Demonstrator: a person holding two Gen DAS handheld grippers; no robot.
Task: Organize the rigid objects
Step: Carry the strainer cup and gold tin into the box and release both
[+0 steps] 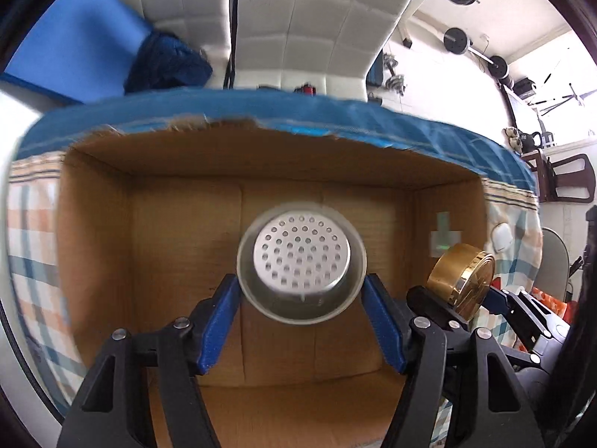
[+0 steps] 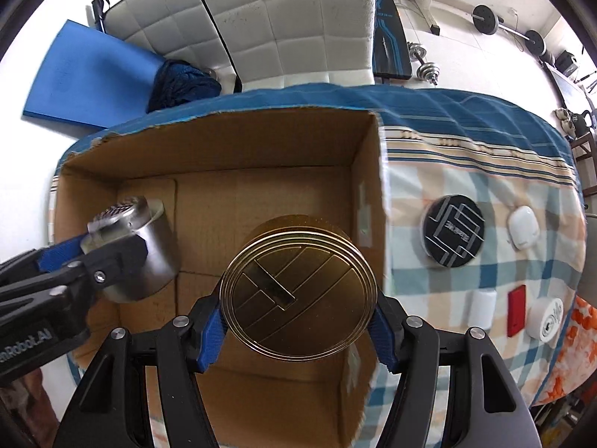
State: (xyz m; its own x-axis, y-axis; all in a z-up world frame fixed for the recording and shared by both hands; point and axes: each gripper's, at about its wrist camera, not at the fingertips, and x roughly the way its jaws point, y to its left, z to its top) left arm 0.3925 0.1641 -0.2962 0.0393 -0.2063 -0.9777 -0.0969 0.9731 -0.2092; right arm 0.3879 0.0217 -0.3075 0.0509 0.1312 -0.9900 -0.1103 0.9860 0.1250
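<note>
The left hand-held gripper [image 1: 301, 298] is clamped on a silver perforated canister [image 1: 301, 259]; both blue pads press against its rim. The canister hangs over the open cardboard box [image 1: 93, 224], above the box's left half. In the right wrist view, the same canister [image 2: 149, 261] appears as a metal cylinder tilted above the box floor.

The right hand-held gripper [image 2: 296, 315] is clamped on a round gold tin [image 2: 296, 293], one blue pad on each side of its edge. The tin hangs over the right half of the cardboard box [image 2: 261, 142], lid facing the camera.

The box rests on a checked cloth [image 2: 466, 280] covering the tabletop. On the cloth, right of the box, lie a black round tin [image 2: 452, 234], a white case [image 2: 524, 227], a white cylinder [image 2: 482, 308], a red card [image 2: 516, 310] and a white round container [image 2: 543, 319]. A white padded sofa [image 2: 291, 18] stands at the far side.
</note>
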